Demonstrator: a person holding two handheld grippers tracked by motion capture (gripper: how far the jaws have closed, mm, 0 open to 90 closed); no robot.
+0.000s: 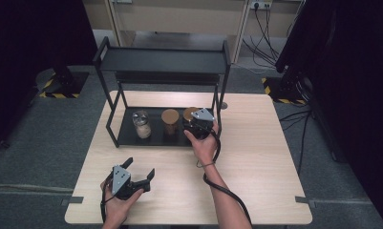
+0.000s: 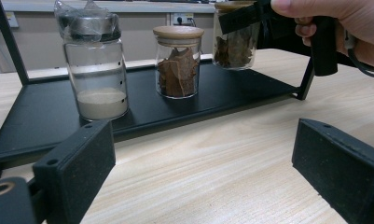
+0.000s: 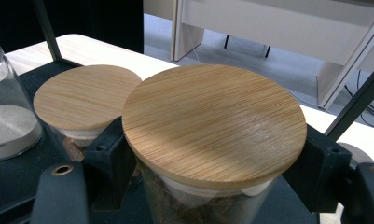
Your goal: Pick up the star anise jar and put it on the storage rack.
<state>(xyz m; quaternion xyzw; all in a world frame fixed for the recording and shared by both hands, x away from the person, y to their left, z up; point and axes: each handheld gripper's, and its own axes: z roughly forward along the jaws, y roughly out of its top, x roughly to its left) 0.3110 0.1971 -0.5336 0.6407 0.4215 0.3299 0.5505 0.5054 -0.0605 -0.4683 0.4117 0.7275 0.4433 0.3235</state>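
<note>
Glass makes this jar [image 3: 208, 186] hard, slippery and easy to break, so I think it needs a firm, gentle squeeze on its sides, just under the wooden lid [image 3: 215, 123]. It looks light, with only some brown bits inside.

The jar stands at the right end of the black tray [image 1: 127, 136], in the middle of the high view. The right gripper [image 1: 198, 125] is closed around it, one jaw on each side. The left gripper [image 1: 134, 177] rests low in that view with its jaws wide open, holding nothing.

The right gripper view shows the lid's wood lines up close. The left gripper view shows the brown bits [image 2: 235, 46] through the glass, plus two more jars: a middle jar [image 2: 177, 63] and a white powder jar [image 2: 97, 70].
</note>
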